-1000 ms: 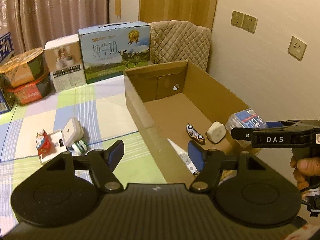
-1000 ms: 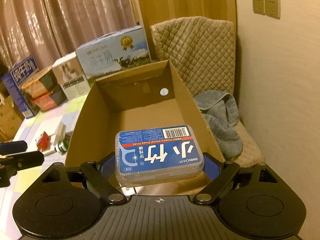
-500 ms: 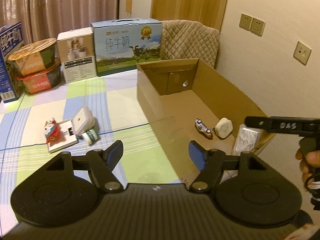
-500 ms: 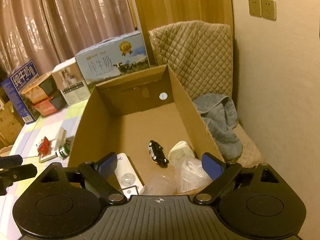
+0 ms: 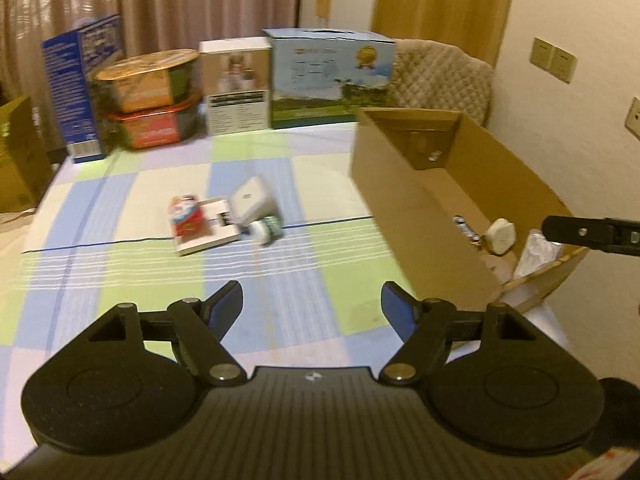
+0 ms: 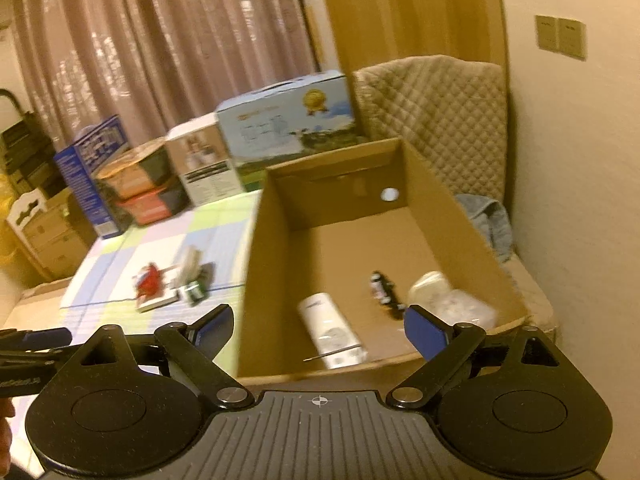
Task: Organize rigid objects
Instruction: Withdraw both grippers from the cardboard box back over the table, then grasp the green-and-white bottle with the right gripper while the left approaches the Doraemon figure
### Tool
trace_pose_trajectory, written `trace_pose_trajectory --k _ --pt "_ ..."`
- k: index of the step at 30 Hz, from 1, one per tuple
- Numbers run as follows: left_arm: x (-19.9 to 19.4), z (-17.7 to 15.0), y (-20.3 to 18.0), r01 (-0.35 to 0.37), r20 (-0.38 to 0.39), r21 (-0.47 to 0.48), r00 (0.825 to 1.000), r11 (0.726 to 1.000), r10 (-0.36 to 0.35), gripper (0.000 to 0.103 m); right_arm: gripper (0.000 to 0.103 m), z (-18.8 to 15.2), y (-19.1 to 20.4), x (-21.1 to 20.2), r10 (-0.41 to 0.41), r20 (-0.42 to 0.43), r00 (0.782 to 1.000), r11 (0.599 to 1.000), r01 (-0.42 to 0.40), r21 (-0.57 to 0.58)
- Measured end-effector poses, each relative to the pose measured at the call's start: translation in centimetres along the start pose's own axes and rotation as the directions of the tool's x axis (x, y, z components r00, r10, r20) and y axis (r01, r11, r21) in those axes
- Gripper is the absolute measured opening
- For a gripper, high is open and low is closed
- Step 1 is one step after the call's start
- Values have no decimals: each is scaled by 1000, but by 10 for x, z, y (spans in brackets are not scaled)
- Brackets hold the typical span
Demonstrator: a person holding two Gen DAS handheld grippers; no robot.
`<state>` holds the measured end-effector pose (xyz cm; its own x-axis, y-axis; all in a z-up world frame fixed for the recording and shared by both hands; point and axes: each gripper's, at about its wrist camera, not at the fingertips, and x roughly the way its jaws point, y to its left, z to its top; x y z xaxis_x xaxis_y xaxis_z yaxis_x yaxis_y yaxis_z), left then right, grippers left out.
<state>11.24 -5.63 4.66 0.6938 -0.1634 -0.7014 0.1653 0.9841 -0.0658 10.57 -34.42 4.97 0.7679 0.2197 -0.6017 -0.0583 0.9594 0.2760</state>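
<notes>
Both tools (image 5: 312, 304) (image 6: 318, 326) wide open, empty; cardboard box (image 6: 452, 216) beyond right tool.

- Lighting: warm, yellowish and dim; both views slightly motion-blurred.
- Back wall: pinkish-brown pleated curtains (image 5: 160, 4) hang full height, with faint light patches showing through the fabric.
- Wooden door panel (image 5: 440, 4) stands right of the curtains; a cream strip of wall lies between them.
- Right wall (image 6: 580, 160): plain cream; paired switch plates (image 5: 554, 59) mounted high, and another plate (image 5: 634, 118) cut off by the frame edge.
- Quilted beige chair (image 6: 436, 120) backs into the corner by the door; a grey-blue towel (image 6: 488, 220) lies on its seat.
- Work surface: checked cloth (image 5: 120, 280) in pale green, blue, lilac and white squares.
- Left edge, right wrist view: stacked cardboard cartons (image 6: 48, 236) beside the surface.
</notes>
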Motion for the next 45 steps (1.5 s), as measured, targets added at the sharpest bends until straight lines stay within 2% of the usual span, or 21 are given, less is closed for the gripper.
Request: trace_pose_trajectory --k 14,29,39,45 --pt "-51 -20 63 -110 20 -75 994 991 112 78 90 -16 87 -12 128 -16 992 985 -128 -114" --pt "-72 -30 97 -160 23 -127 986 979 164 86 90 -22 134 -6 181 -32 983 966 -184 -182" --pt "-53 -28 122 -188 15 -145 981 971 192 96 90 -20 156 25 192 -55 980 958 -199 -206" --pt "-18 -20 139 -201 3 -142 979 969 204 99 90 -21 164 71 165 -84 983 958 -180 -223"
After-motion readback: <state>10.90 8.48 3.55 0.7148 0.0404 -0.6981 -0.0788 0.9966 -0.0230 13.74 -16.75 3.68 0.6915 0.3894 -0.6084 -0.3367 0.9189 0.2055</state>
